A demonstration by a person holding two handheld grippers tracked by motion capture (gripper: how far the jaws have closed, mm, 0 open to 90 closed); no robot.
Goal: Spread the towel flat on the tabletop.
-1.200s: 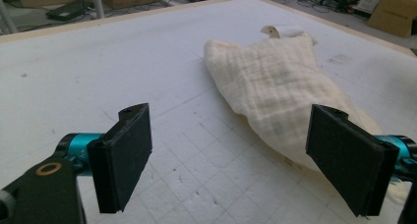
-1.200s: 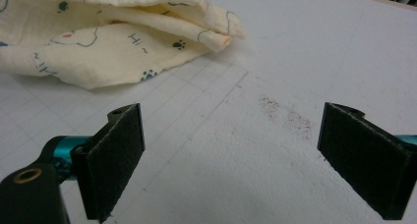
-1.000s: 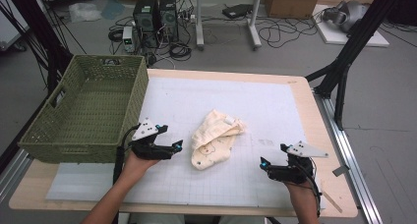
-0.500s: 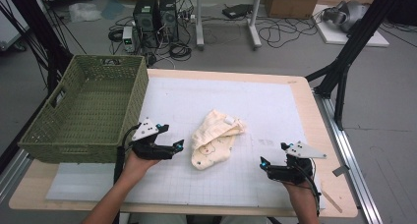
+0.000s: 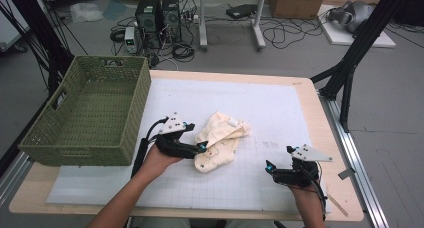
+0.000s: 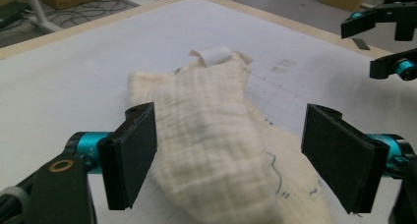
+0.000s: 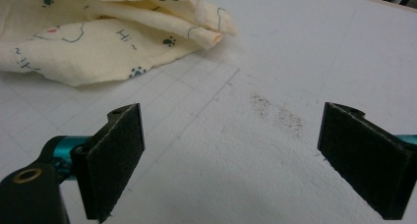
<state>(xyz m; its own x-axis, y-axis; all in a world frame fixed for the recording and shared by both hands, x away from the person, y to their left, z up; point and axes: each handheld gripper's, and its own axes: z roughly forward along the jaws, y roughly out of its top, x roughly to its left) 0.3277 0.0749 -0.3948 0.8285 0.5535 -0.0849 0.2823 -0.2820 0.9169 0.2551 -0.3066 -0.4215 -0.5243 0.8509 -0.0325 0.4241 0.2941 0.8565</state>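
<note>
At the far left of the table stands a green woven basket (image 5: 85,115), just beside your left hand. Your left gripper (image 5: 199,147) sits at the near-left edge of the cream printed cloth (image 5: 220,140); its jaws have just been closing a little, with a fold of the cloth between them, yet the pads stand wide and press on nothing. The cloth lies crumpled on the white mat (image 5: 280,113), around the middle of the table. Well apart to the right, your right gripper (image 5: 270,167) rests low over bare mat, jaws spread and holding nothing.
</note>
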